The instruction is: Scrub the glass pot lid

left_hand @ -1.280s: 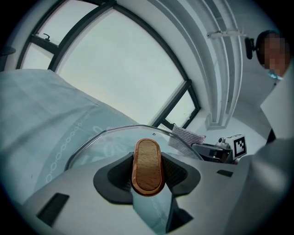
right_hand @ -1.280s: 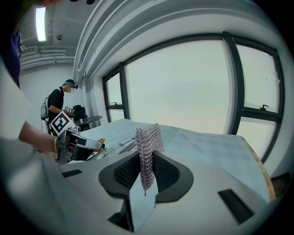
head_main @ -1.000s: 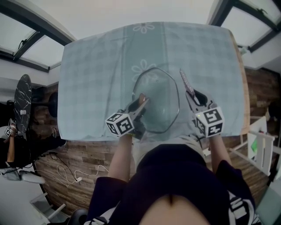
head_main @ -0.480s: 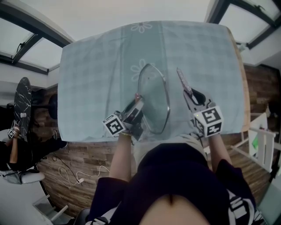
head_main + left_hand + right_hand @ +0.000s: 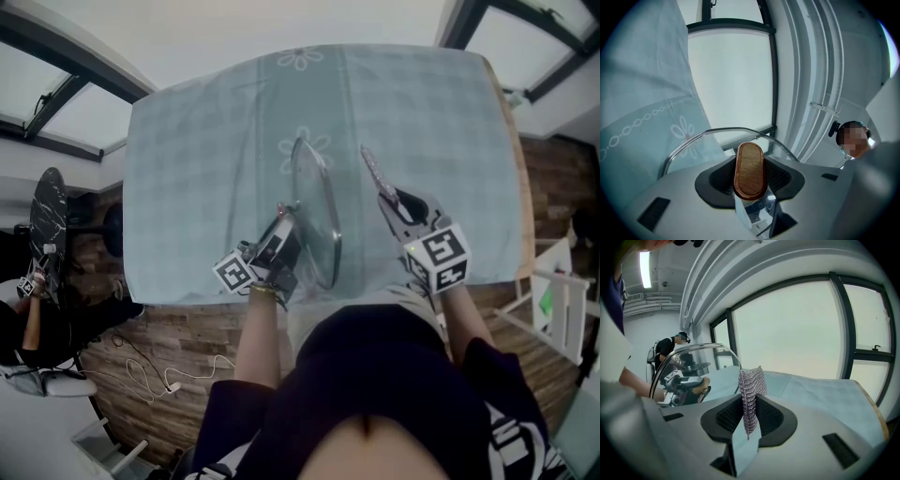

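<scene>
The glass pot lid (image 5: 314, 211) stands on edge above the pale blue checked tablecloth (image 5: 187, 141), seen nearly edge-on in the head view. My left gripper (image 5: 281, 234) is shut on the lid's wooden knob (image 5: 750, 171); the steel rim (image 5: 689, 143) arcs behind it. My right gripper (image 5: 389, 202) is to the right of the lid, apart from it, shut on a strip of metal mesh scrubber (image 5: 372, 171). In the right gripper view the scrubber (image 5: 751, 390) sticks up from the jaws, with the lid (image 5: 689, 366) at left.
The table's wooden right edge (image 5: 514, 169) shows beyond the cloth. A white rack (image 5: 558, 309) stands on the floor at right. A person (image 5: 23, 300) sits at far left, and a cable (image 5: 150, 370) lies on the wooden floor.
The lid has tipped from nearly flat up onto its edge, turned by the left gripper, which shifted left and nearer. The right gripper with the scrubber drifted left toward the lid.
</scene>
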The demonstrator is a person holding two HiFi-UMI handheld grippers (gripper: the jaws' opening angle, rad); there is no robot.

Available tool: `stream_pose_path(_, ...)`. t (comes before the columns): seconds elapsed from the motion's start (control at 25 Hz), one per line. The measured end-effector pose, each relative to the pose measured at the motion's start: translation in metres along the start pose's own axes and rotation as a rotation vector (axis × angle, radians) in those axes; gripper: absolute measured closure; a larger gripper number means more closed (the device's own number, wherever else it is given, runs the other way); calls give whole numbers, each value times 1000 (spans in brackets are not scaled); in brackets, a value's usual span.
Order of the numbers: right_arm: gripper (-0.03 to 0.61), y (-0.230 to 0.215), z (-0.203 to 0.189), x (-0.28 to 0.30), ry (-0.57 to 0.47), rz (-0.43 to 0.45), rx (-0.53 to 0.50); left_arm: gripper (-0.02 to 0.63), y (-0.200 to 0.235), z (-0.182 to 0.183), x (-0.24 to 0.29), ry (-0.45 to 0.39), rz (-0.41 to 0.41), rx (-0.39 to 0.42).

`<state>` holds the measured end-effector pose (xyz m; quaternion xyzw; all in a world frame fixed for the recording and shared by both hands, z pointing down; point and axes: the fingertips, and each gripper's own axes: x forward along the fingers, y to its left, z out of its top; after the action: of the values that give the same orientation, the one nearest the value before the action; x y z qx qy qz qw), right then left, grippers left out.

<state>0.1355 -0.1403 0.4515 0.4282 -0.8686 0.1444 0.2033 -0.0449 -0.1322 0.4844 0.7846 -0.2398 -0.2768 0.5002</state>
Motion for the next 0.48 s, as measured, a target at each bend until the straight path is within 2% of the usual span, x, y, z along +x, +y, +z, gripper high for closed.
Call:
stream_pose_path(0.28, 495, 26, 10, 13, -21, 103, -4, 446, -2, 5, -6, -22, -49, -46)
stream_pose_path(0.48, 495, 50, 16, 25, 6, 191, -27, 445, -3, 6, -11, -29, -79, -65)
